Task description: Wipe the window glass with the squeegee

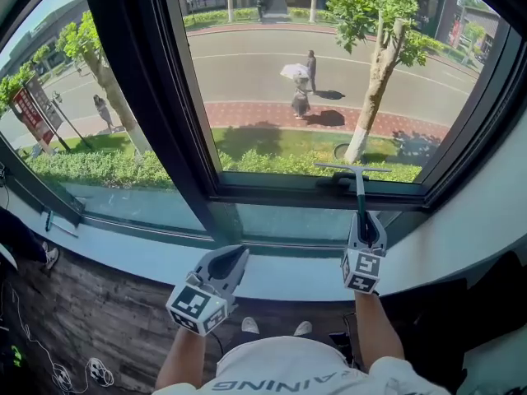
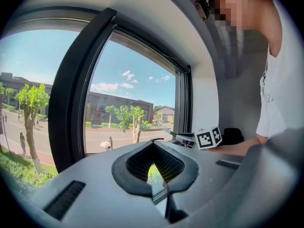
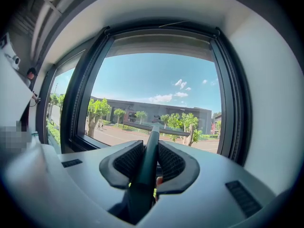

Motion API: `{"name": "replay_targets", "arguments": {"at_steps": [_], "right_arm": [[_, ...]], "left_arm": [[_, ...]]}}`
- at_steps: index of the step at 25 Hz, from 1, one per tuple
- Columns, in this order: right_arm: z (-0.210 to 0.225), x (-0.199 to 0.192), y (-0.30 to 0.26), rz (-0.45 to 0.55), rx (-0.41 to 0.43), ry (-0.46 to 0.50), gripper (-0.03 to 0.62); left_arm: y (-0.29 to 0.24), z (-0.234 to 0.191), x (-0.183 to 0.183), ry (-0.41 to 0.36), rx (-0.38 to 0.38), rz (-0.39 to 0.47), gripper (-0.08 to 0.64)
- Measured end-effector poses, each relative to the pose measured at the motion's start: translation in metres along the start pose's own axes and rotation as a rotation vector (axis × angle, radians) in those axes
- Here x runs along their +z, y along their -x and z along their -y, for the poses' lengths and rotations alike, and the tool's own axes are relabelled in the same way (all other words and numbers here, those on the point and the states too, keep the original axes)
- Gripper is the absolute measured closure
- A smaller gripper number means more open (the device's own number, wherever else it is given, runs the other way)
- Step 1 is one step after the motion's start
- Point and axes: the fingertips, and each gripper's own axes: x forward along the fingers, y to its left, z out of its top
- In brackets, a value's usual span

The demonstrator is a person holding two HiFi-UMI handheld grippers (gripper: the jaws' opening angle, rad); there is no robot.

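The squeegee has a dark green handle and a thin grey blade. The blade lies level against the bottom of the right window glass, just above the dark frame. My right gripper is shut on the handle's lower end; in the right gripper view the handle runs up between the pads to the blade. My left gripper hangs lower left over the sill, shut with nothing in it. Its view also shows the right gripper's marker cube.
A thick dark post splits the window into a left pane and the right one. A pale sill runs below the frame. White wall closes the right side. Cables lie on the dark floor at the left.
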Motion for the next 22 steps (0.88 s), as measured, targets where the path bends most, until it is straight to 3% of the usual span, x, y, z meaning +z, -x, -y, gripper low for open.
{"name": "replay_targets", "arguments": {"at_steps": [5,10,16,22], "right_arm": [[0.018,0.036,0.037,0.12,0.054,-0.056,0.494],[0.018,0.024,0.059,0.134,0.133,-0.09,0.494],[0.005,0.013,0.061,0.091,0.156,-0.147,0.494],[-0.044,0.042,0.069,0.114,0.11,-0.137,0.494]], "left_arm": [[-0.011,0.003,-0.003,0.028,0.086,0.021,0.543],[-0.01,0.018,-0.021,0.086,0.158,0.007,0.543],[-0.003,0.006,-0.018,0.058,0.174,0.012,0.543],[0.035,-0.039,-0.011,-0.006,0.131,0.035,0.543]]}}
